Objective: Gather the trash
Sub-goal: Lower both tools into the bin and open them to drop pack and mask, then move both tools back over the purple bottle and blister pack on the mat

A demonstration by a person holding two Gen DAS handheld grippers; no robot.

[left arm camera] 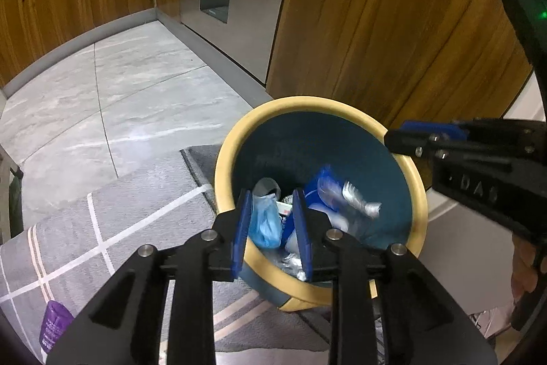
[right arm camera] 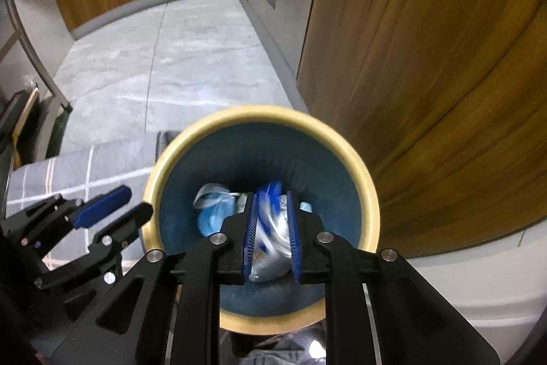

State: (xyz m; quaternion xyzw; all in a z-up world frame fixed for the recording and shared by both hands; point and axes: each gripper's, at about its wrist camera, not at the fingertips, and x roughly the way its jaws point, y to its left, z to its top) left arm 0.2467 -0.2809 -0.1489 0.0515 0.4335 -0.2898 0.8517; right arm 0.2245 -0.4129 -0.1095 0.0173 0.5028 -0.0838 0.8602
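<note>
Both tongs (left arm camera: 271, 228) (right arm camera: 271, 235) hang parted over the trash-filled bin (right arm camera: 367, 194).

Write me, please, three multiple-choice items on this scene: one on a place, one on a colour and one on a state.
1. Where does the bin stand?
A. On a countertop
B. On the floor beside the wooden cabinet
C. Inside an oven

2. What colour is the bin's rim?
A. Red
B. Black
C. Cream

3. How is the left gripper?
A. Open, holding nothing
B. Shut on a bottle
C. Shut on the bin's rim

Answers:
1 B: the floor shows around it, with the cabinet alongside.
2 C: a cream ring tops the blue-green inside.
3 A: the right wrist view shows its jaws apart with nothing between them.
</note>
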